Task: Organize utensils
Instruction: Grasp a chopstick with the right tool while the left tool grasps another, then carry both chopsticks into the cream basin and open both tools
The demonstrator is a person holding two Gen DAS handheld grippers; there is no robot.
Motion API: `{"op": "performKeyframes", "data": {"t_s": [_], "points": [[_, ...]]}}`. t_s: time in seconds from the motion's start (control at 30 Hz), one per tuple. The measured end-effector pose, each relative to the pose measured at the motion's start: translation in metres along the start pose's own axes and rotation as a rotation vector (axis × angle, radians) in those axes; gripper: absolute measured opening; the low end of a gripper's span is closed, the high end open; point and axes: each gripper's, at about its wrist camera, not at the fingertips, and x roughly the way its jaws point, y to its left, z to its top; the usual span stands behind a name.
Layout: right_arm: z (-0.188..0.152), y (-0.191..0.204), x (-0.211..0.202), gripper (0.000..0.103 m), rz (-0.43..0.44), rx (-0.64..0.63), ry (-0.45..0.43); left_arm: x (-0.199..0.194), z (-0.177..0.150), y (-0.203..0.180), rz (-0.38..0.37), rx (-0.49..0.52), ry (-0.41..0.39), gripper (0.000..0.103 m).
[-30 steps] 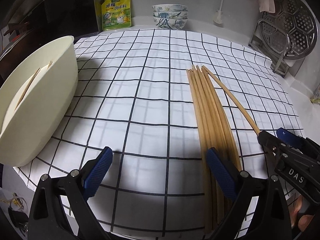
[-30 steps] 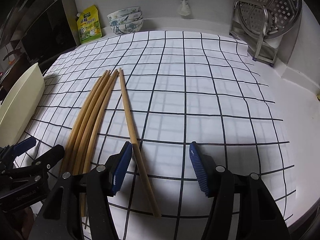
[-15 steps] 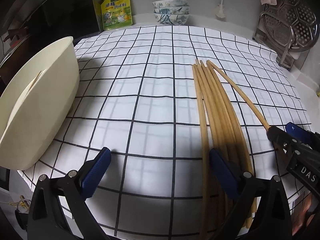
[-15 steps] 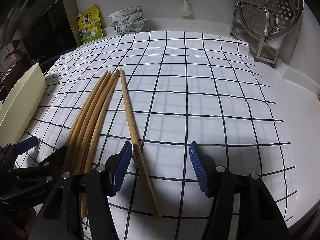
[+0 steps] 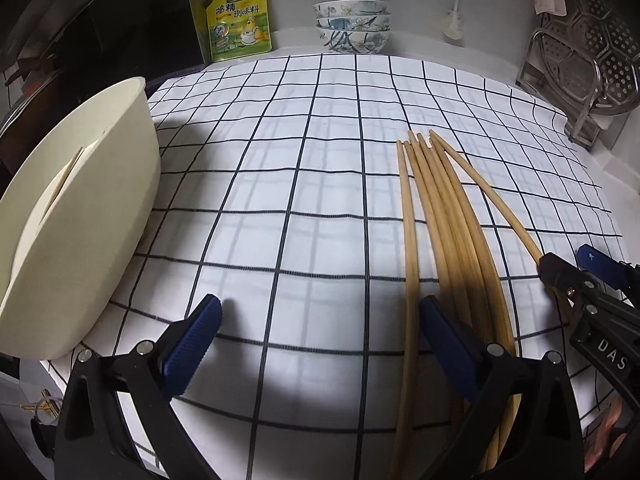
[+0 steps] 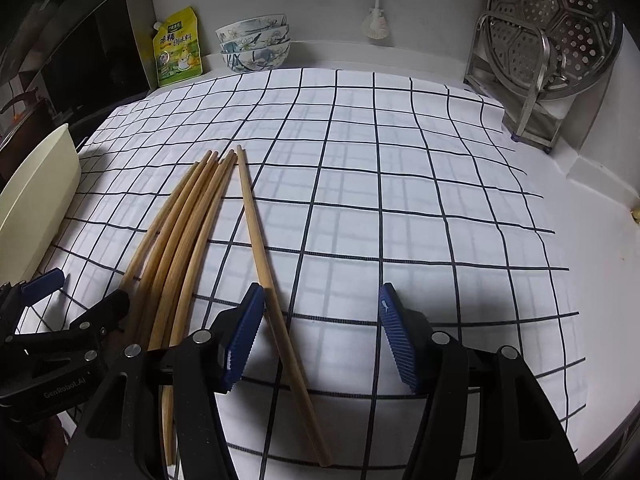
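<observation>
Wooden chopsticks [image 5: 448,224] are laid in a loose bundle on the checked cloth [image 5: 304,168] of the desk, one stray chopstick [image 6: 264,264] being set just inside the spread jaws of the right gripper [image 6: 322,332], presumably so that it can be pinched singly. The left gripper [image 5: 320,344] is likewise held spread and empty, the bundle lying at its right jaw. A cream bin [image 5: 72,216] left of those jaws is seen to hold a thin stick or two, seemingly chopsticks.

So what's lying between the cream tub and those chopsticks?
Nothing but bare checked cloth, seen in the left wrist view, between the tub and the chopsticks.
</observation>
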Motion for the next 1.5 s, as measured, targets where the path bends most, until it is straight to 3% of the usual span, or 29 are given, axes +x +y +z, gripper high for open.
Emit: {"op": "performKeyframes", "data": {"t_s": [0.23,0.3,0.4,0.47,0.57,0.93,1.2,1.5], "points": [[0.002,0.01,0.005,0.056,0.008,-0.044,-0.003,0.003,0.001,-0.002,-0.039,0.003,-0.029,0.093],[0.001,0.014,0.003,0.04,0.018,-0.055,-0.012,0.001,0.0,-0.003,-0.046,0.012,-0.041,0.086],[0.0,0.023,0.003,0.012,0.019,-0.091,-0.02,-0.004,-0.001,-0.008,-0.069,0.031,-0.05,0.061],[-0.001,0.026,0.002,0.009,0.012,-0.106,-0.024,-0.007,-0.001,-0.011,-0.08,0.045,-0.051,0.036],[-0.002,0.021,0.001,0.007,0.047,-0.074,-0.024,-0.01,-0.001,-0.014,-0.084,0.06,-0.042,0.008],[-0.003,0.009,-0.021,0.007,0.121,0.038,-0.072,-0.028,0.0,-0.002,-0.124,0.048,-0.041,0.007],[0.002,0.028,-0.051,0.007,0.162,0.075,-0.134,-0.066,0.009,0.024,-0.145,0.024,-0.124,0.007],[0.028,0.072,-0.091,0.007,0.213,0.029,-0.212,-0.115,0.019,0.082,-0.138,-0.045,-0.233,0.007]]}}
